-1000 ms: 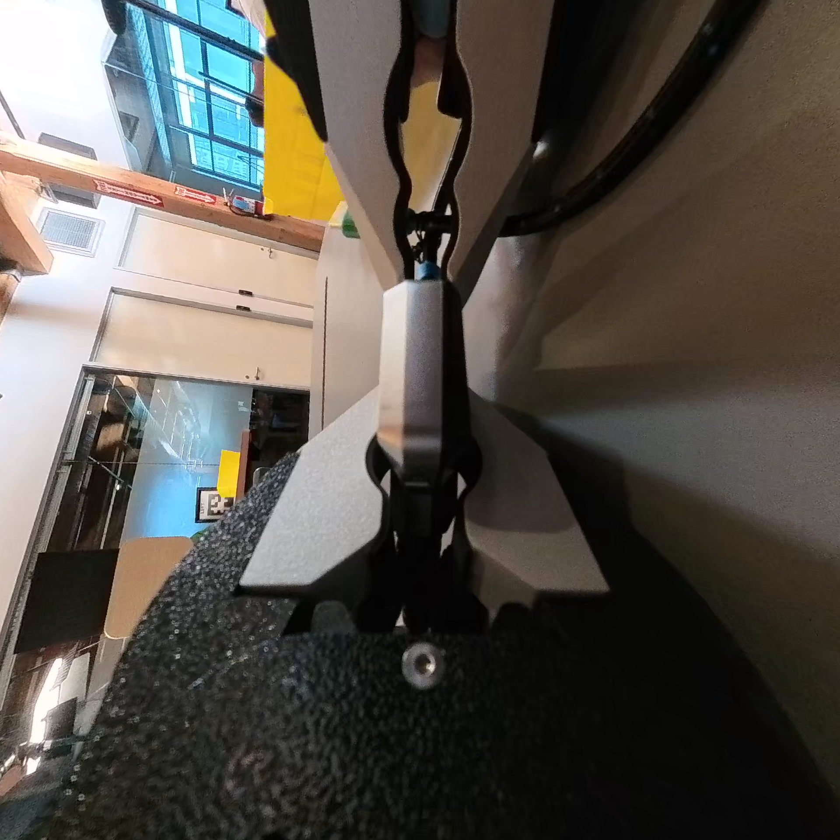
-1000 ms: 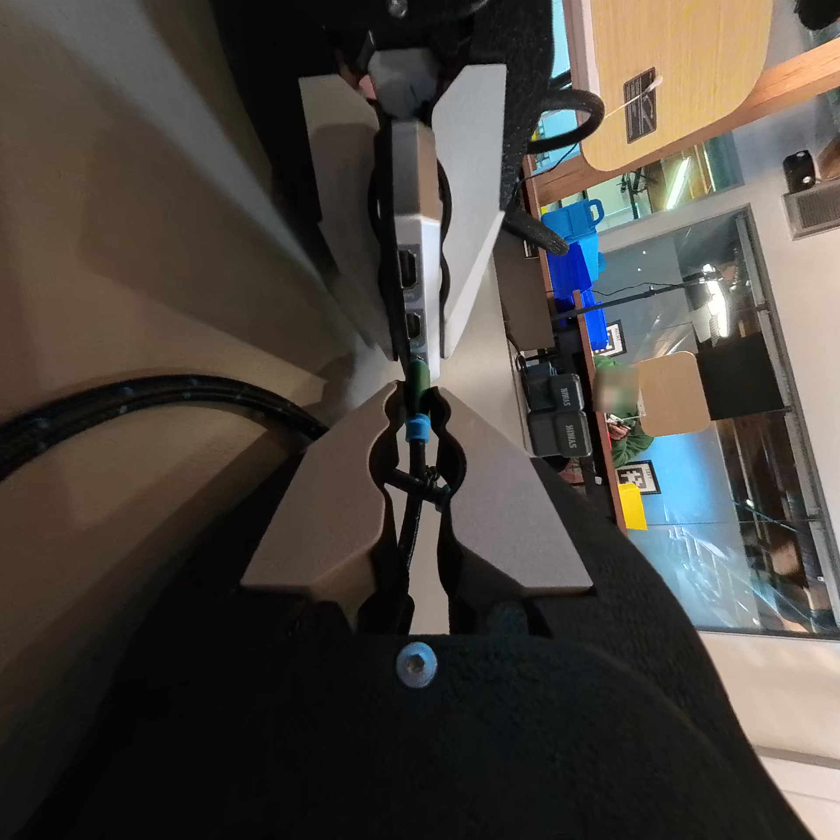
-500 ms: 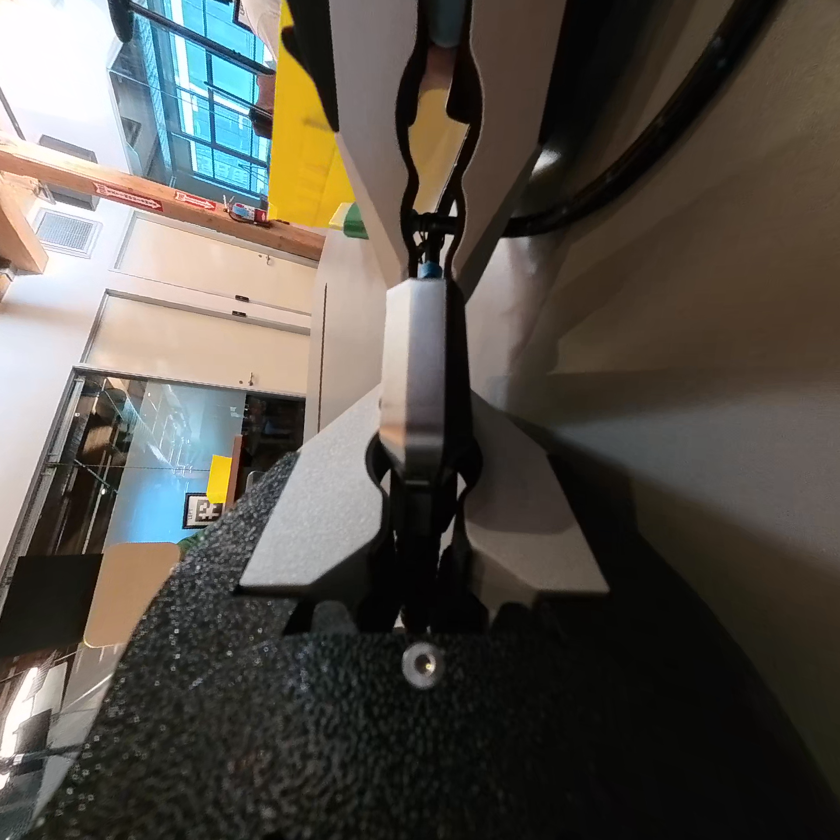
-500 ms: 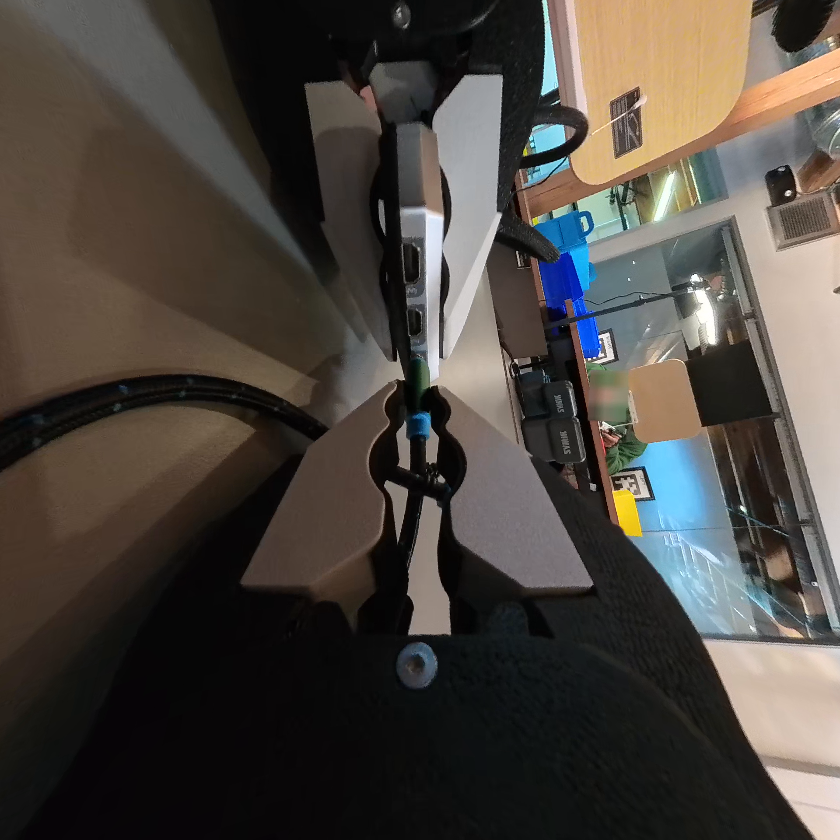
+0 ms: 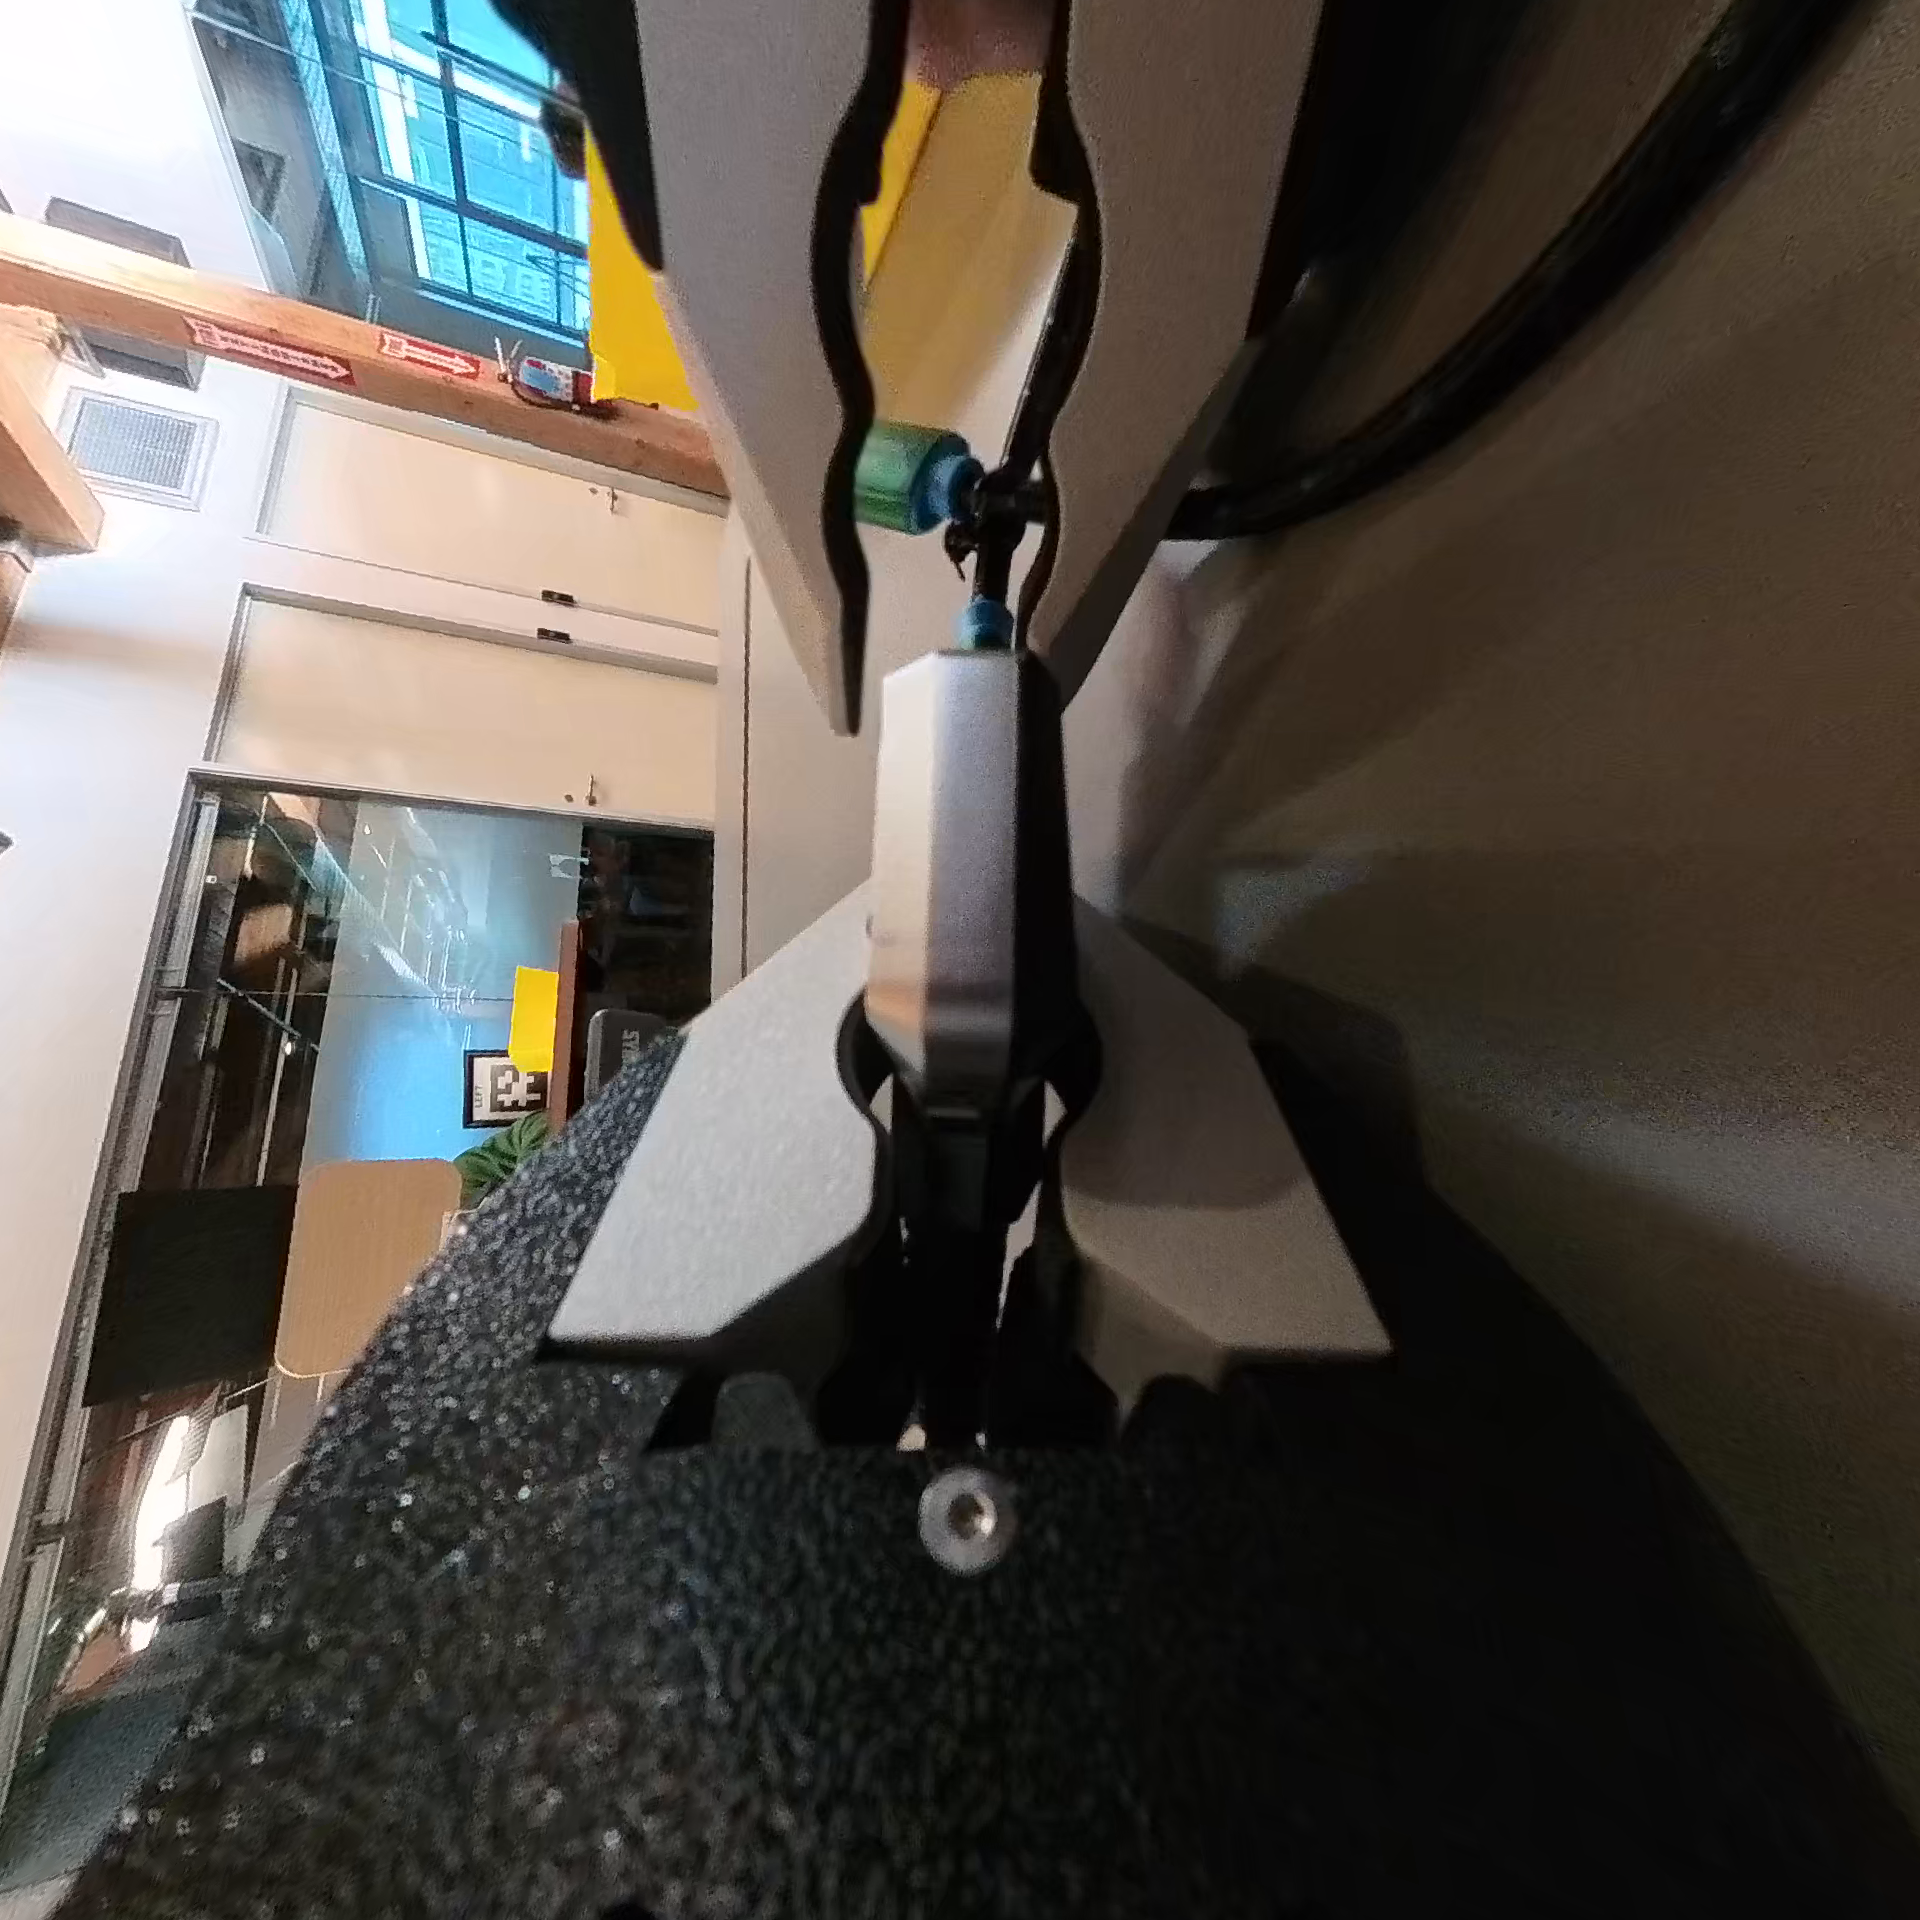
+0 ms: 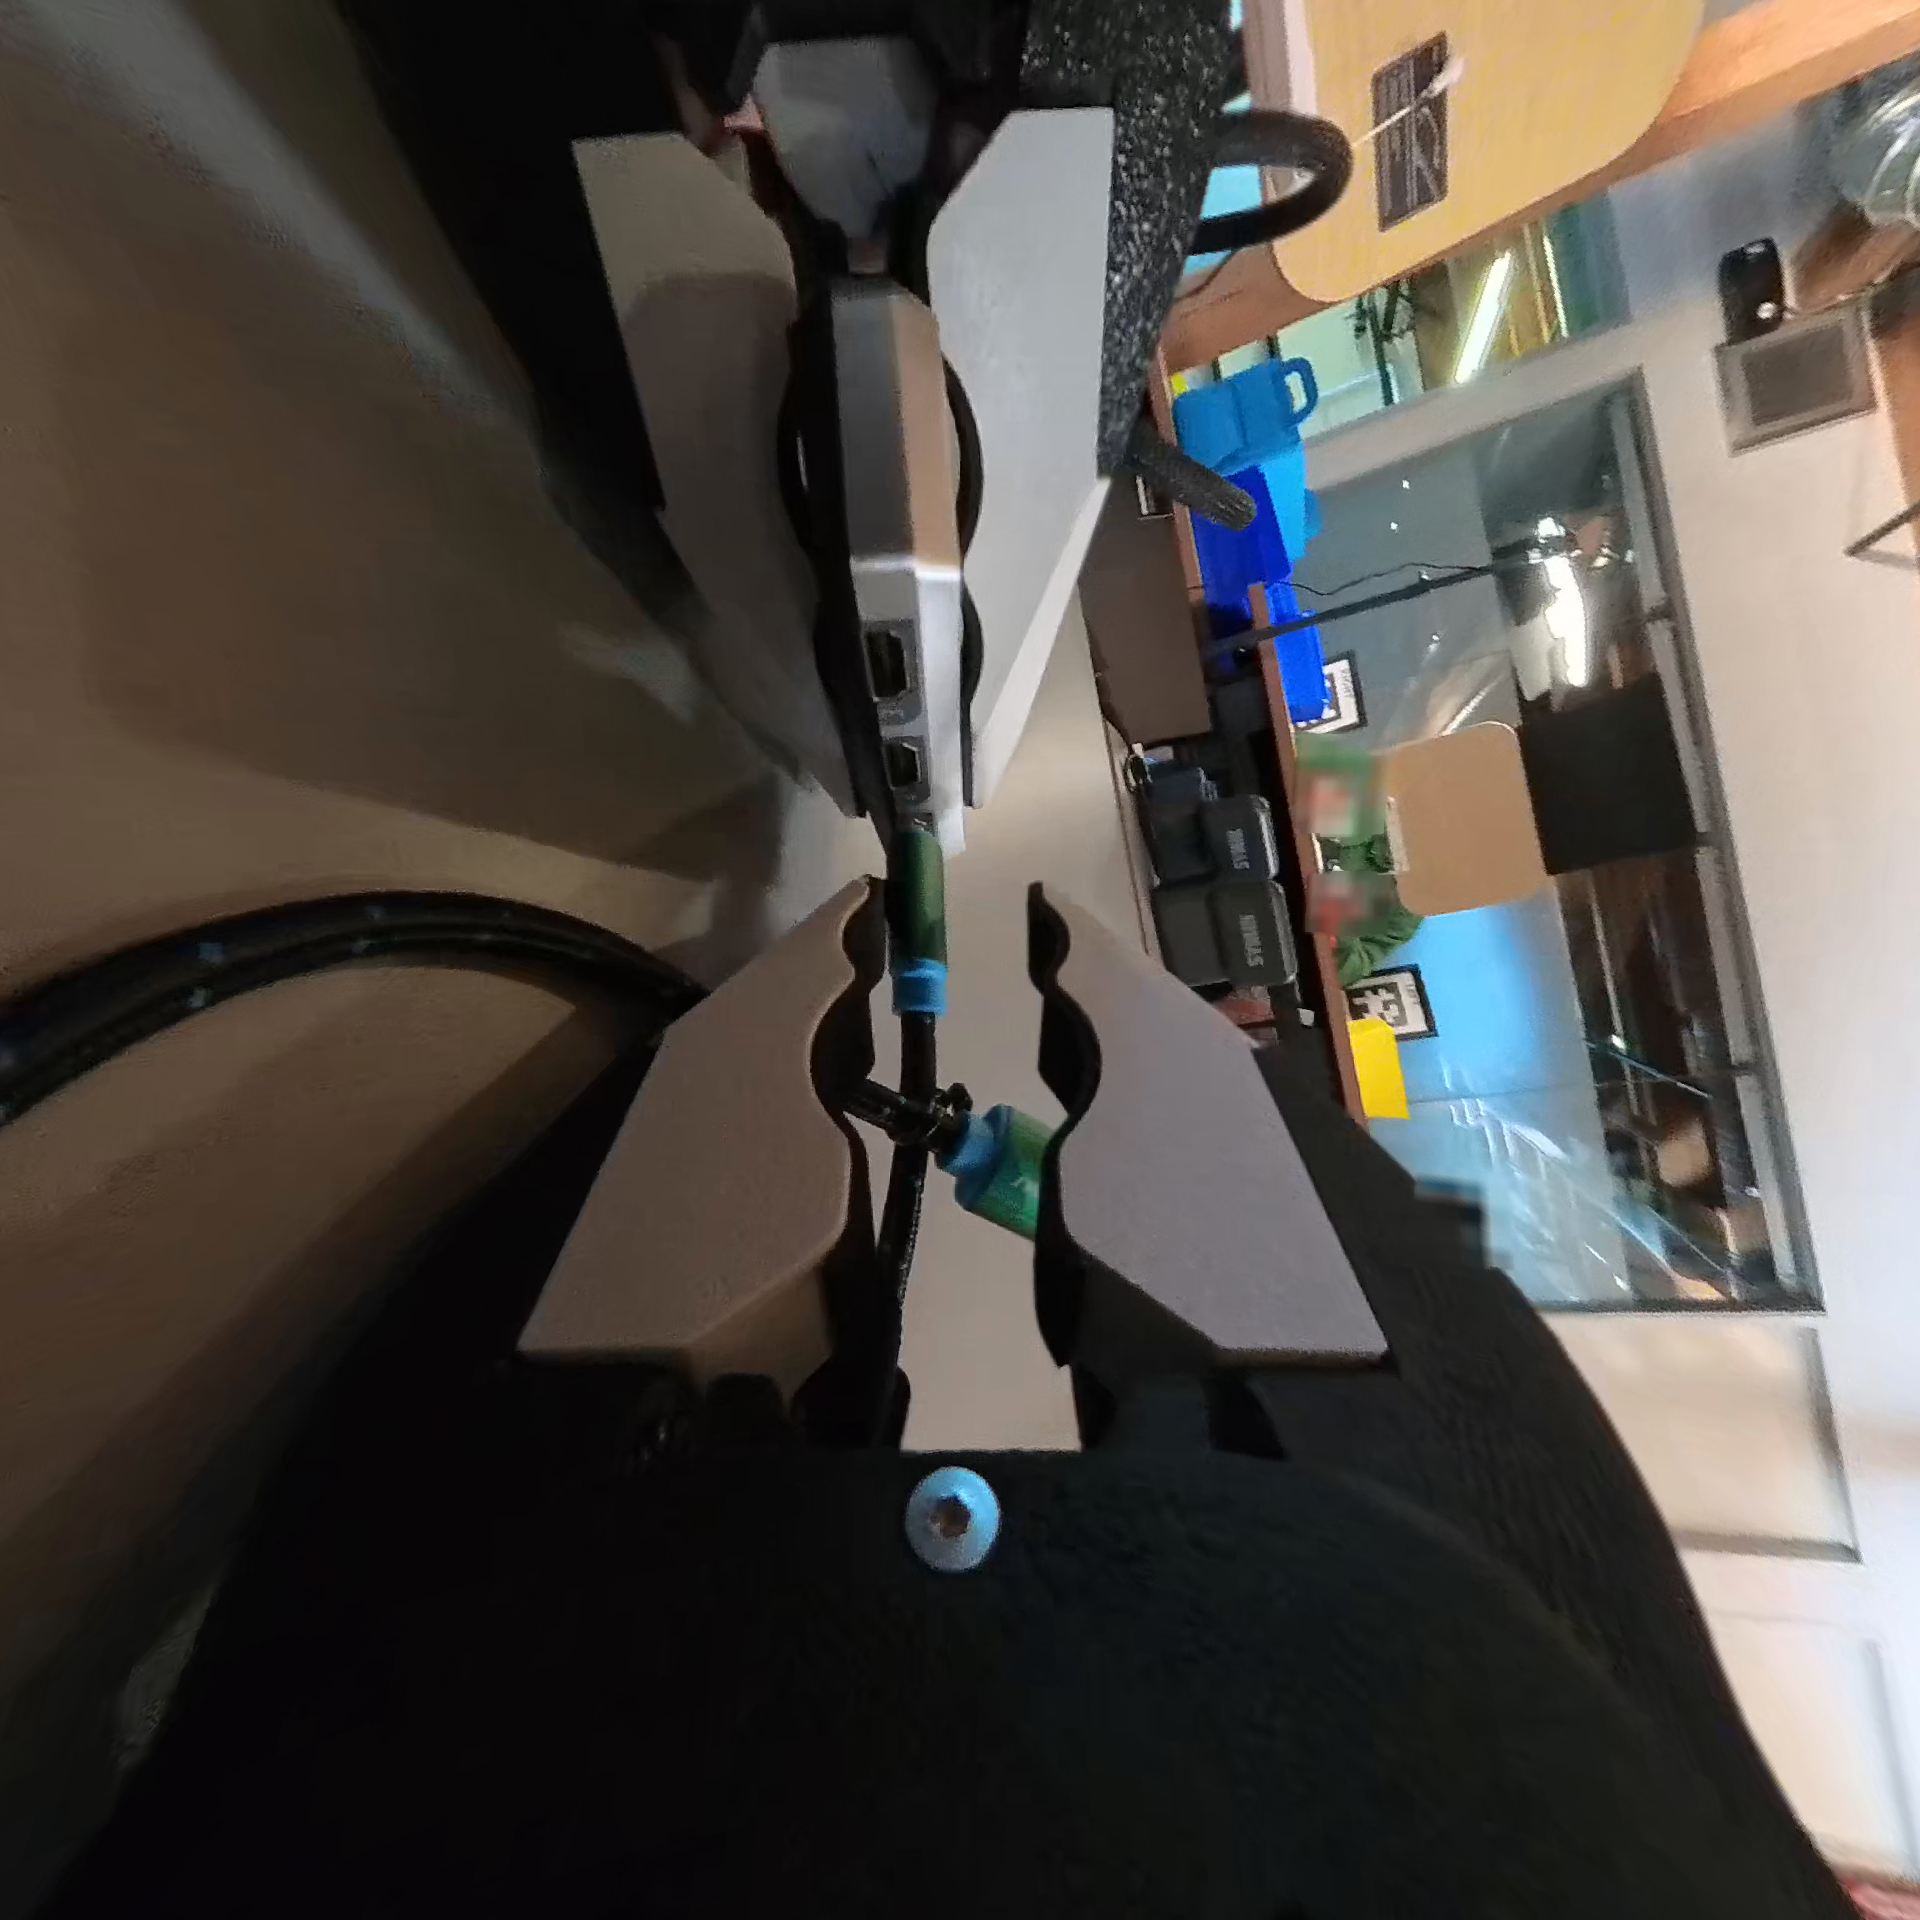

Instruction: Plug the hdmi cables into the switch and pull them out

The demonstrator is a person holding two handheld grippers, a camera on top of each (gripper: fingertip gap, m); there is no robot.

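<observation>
Left gripper (image 5: 961, 1049) clamps switch (image 5: 951, 862); right gripper (image 6: 951, 904) spread around plugged cable (image 6: 914, 935).

In the right wrist view, the right gripper (image 6: 951, 904) is standing with its fingers apart, and a clear strip is running up the frame's centre between them. A thin green-tipped cable (image 6: 914, 956) is hugging the left finger, and a second green plug (image 6: 1000, 1164) is crossing the gap lower down. The silver switch (image 6: 899, 582) is blocking the top centre, clamped by the left gripper (image 6: 914, 821). A thick black cable (image 6: 312, 945) is arching across the left middle.
</observation>
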